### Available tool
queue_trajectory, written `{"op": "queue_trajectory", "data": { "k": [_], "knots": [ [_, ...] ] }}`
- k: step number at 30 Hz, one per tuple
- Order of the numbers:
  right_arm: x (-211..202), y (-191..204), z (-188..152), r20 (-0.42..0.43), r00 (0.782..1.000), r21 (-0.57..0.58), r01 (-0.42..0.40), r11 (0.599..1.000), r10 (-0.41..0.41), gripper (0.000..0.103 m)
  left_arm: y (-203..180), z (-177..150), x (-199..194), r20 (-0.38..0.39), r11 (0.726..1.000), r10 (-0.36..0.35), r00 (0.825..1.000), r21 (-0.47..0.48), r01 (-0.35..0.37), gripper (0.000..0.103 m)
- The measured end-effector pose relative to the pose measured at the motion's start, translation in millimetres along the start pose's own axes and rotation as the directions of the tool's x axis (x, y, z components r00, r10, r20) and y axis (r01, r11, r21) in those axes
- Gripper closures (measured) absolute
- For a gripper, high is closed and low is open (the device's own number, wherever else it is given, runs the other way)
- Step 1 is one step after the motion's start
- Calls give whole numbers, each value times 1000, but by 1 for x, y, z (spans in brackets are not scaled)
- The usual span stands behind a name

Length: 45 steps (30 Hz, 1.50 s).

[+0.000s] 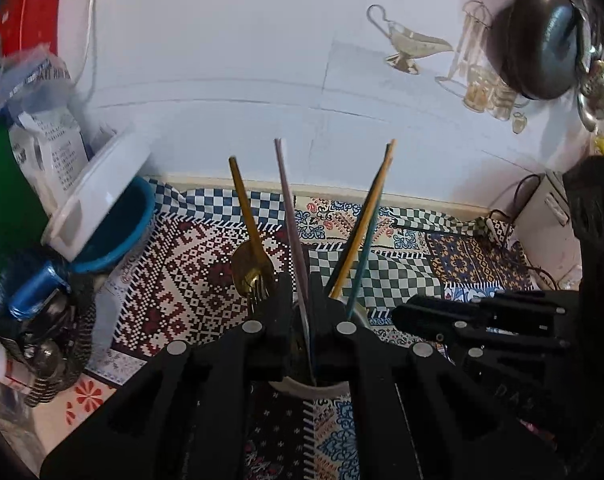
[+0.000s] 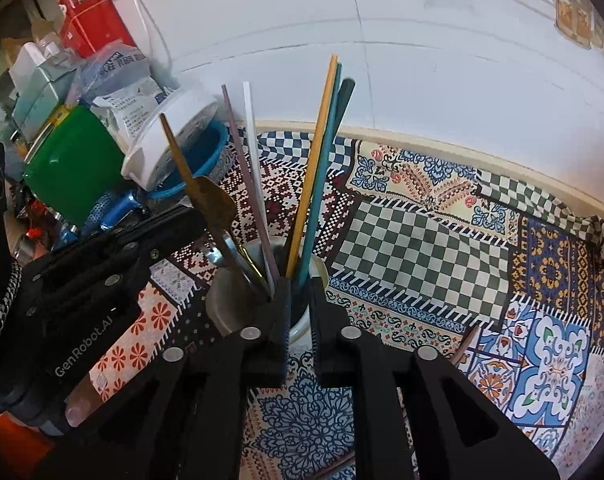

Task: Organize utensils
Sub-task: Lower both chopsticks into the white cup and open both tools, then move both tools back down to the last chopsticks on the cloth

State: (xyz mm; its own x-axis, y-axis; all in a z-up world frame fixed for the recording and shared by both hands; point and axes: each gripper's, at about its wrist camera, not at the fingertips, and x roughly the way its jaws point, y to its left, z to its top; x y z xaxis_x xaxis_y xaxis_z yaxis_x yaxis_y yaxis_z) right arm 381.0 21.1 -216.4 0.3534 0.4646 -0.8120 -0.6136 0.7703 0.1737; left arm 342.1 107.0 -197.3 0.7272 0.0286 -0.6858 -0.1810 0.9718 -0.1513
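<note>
I'm working in what reads as a home kitchen. The worktop (image 2: 422, 248) is covered by a patchwork-print cloth of checks and tile motifs, running up to a wall of white tiles (image 1: 222, 40), some printed with a gravy boat (image 1: 414, 44) and jars. A dark pan (image 1: 542, 36) hangs on that wall at the right, with metal ladles just beside it. At the left sits household clutter: a green tub (image 2: 66, 168), a blue bowl (image 1: 118, 236) with a white lid (image 1: 98, 196) tilted over it, printed packets (image 1: 50, 148) and a red carton (image 2: 94, 28). A cup (image 2: 262, 308) of chopsticks and cutlery stands on the cloth.
</note>
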Motion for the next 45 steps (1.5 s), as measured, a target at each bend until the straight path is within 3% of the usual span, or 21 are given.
{"op": "queue_trajectory", "data": {
  "k": [5,8,11,13,16,19,24,31,36,45],
  "knots": [
    [-27,-2,-4,45,999,-1,16,1000,-16,80,-8,0,-23,26,999,41,999,26,-42,93],
    [-43,-4,-7,69,997,-2,27,1000,-27,70,-12,-1,-32,32,997,60,998,36,-62,85],
    [-56,-8,-14,86,995,-4,49,999,-48,65,-16,-5,-44,37,997,76,996,30,-77,70],
    [-62,-12,-20,81,995,-8,63,998,-62,65,-17,-8,-50,44,996,91,995,19,-92,54],
    [-65,-20,-33,60,995,1,80,997,-79,64,-19,-15,-57,51,992,125,991,13,-125,43],
    [-59,-32,-49,14,995,27,96,995,-96,63,-20,-27,-56,25,989,146,989,14,-147,41],
    [-31,-53,-82,-99,989,78,117,990,-109,63,-18,-55,-38,-82,989,148,986,15,-148,40],
    [14,-61,-120,-230,967,126,142,982,-111,63,-17,-98,-7,-228,987,164,960,33,-160,40],
    [31,-56,-135,-261,958,137,161,977,-121,63,-20,-115,7,-288,989,150,946,43,-144,40],
    [34,-42,-150,-230,949,79,237,968,-214,63,-29,-118,15,-293,988,140,946,102,-115,40]
  ]
}}
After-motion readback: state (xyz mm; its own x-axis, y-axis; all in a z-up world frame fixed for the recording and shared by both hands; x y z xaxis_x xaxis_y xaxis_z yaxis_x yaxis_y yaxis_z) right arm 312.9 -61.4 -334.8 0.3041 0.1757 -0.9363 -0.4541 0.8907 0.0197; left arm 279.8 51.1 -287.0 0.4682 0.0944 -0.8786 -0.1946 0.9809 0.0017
